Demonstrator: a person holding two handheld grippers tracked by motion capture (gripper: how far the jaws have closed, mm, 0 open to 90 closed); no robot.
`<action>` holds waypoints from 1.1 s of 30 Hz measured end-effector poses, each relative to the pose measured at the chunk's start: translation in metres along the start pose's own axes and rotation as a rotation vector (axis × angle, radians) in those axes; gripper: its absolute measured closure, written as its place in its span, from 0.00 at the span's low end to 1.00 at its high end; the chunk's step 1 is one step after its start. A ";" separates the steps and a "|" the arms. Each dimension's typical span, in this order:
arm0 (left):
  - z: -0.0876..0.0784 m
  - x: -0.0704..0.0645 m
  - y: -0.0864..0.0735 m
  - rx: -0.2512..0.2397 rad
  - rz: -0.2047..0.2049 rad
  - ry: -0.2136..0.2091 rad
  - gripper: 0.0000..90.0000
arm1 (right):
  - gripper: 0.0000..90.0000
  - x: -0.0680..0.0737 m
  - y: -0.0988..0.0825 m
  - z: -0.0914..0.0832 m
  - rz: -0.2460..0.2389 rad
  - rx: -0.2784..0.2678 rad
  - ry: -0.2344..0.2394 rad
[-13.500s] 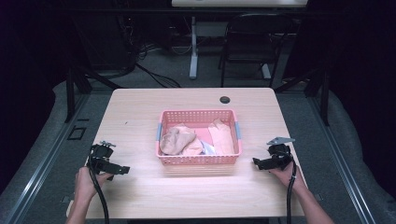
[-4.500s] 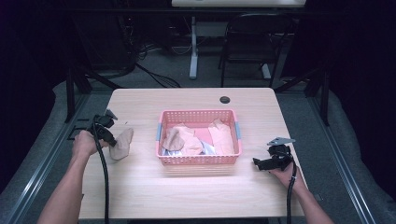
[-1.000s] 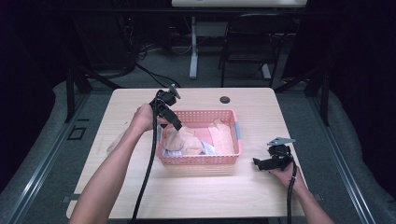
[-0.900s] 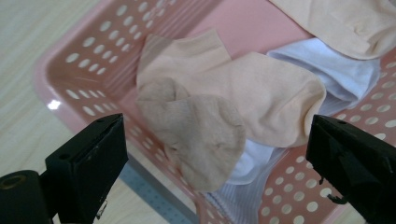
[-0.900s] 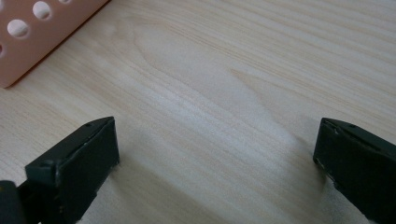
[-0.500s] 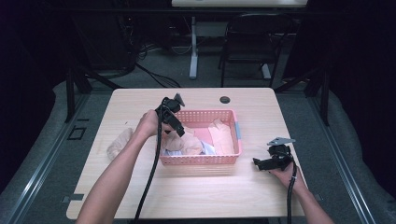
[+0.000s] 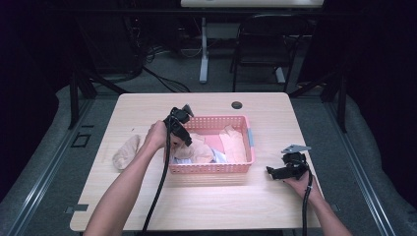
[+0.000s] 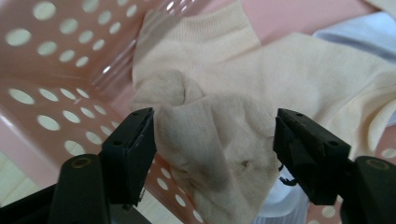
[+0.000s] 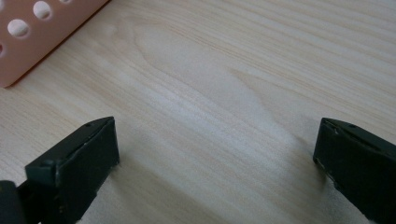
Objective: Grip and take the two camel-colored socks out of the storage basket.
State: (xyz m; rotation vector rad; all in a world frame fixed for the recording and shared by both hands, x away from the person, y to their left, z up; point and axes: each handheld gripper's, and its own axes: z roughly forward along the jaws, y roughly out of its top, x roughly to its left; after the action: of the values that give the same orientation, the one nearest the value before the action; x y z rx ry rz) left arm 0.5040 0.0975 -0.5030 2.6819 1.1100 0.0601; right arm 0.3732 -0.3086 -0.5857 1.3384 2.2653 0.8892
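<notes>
A dim room surrounds the pale wooden surface [image 7: 206,201]. Over the pink basket [image 7: 211,168], the left tool [image 8: 212,154] has just been closing, its jaws straddling a beige sock [image 8: 219,140] without pinching yet, ready to lift it. The right tool [image 9: 215,163] rests released right of the basket.

The basket [image 7: 248,137] stood mid-table [image 7: 206,201], its holed walls fencing in the socks [image 7: 196,150]; entry was from above only. The left gripper [image 7: 183,138] occupied its left end. One sock [image 7: 125,152] lay on the open wood left of it. The near strip and far edge lay open, save a small black disc [image 7: 237,104].
</notes>
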 end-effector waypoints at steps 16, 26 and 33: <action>0.001 -0.009 -0.004 0.063 0.031 0.011 0.95 | 0.00 0.000 0.000 0.000 0.000 0.000 0.000; -0.028 -0.015 0.000 0.058 0.099 0.024 0.96 | 0.00 0.000 0.000 0.000 0.000 0.000 0.000; -0.060 -0.015 0.004 0.021 0.119 0.024 0.96 | 0.00 0.000 0.000 0.000 0.000 0.000 0.001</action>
State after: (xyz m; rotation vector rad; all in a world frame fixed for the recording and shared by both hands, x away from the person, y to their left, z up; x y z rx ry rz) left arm 0.4884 0.0961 -0.4426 2.7707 0.9616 0.1028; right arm 0.3732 -0.3086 -0.5856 1.3383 2.2662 0.8894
